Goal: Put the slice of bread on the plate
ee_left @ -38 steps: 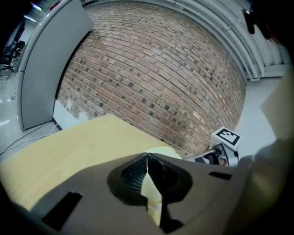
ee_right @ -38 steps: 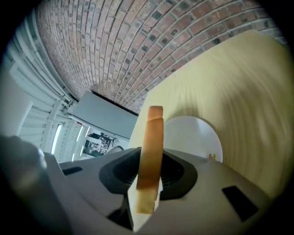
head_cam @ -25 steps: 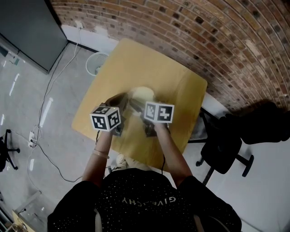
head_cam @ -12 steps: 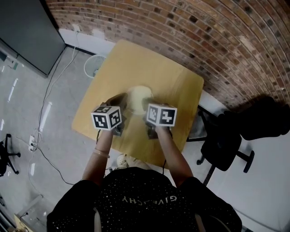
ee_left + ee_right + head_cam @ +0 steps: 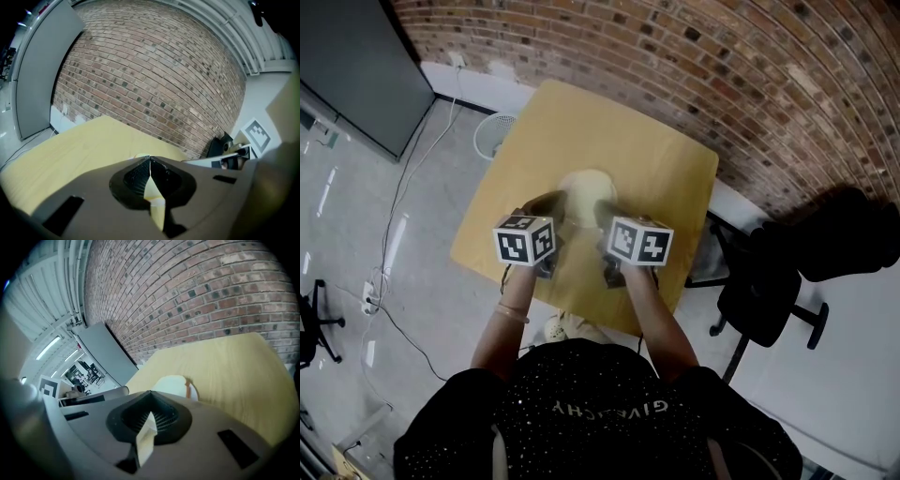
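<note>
Wooden table (image 5: 637, 155): pale plate (image 5: 586, 187) sits ahead of my 2 grippers.
Left gripper (image 5: 150, 159): jaws together, empty.
Right gripper (image 5: 150, 394): jaws together, empty.

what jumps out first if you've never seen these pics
A yellow wooden table stands beside a red brick wall, seen from above. Over its near half a person holds the left tongs and right tongs, both shut and empty, each bearing a black-and-white marker cube. Just beyond them lies a pale round disc, likely plate and bread together, a brown crust edge showing in the right gripper view.
</note>
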`<action>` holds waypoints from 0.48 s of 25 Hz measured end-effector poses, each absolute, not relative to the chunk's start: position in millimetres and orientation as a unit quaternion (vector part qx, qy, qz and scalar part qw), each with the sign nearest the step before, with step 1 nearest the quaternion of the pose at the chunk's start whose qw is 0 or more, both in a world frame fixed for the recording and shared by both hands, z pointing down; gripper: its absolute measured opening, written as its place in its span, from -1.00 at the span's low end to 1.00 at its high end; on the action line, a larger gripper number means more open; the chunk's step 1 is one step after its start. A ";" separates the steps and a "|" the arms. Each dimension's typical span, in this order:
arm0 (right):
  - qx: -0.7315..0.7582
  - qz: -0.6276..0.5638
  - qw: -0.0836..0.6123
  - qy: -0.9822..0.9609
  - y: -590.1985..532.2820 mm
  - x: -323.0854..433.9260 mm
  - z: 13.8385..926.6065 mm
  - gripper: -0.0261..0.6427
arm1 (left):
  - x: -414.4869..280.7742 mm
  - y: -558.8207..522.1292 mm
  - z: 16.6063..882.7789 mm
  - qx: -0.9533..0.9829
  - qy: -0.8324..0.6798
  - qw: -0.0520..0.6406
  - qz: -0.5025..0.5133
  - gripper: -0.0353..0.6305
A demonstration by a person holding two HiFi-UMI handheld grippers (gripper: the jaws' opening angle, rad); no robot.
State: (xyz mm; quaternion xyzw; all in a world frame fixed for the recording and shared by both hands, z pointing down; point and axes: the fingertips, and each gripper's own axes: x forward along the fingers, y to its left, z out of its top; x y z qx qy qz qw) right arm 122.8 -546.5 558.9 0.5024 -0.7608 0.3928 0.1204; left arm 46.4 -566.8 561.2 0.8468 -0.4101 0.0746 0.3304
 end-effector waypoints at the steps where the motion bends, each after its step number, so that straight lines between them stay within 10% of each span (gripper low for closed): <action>1: 0.505 0.394 0.118 -0.759 -543.4 124.1 558.7 -0.89 | 46.5 -564.1 560.8 0.847 -0.409 0.331 0.075 -0.86; 12: 0.514 0.411 0.093 -0.747 -519.0 140.3 557.7 -0.89 | 45.7 -546.4 559.7 0.847 -0.407 0.331 0.081 -0.86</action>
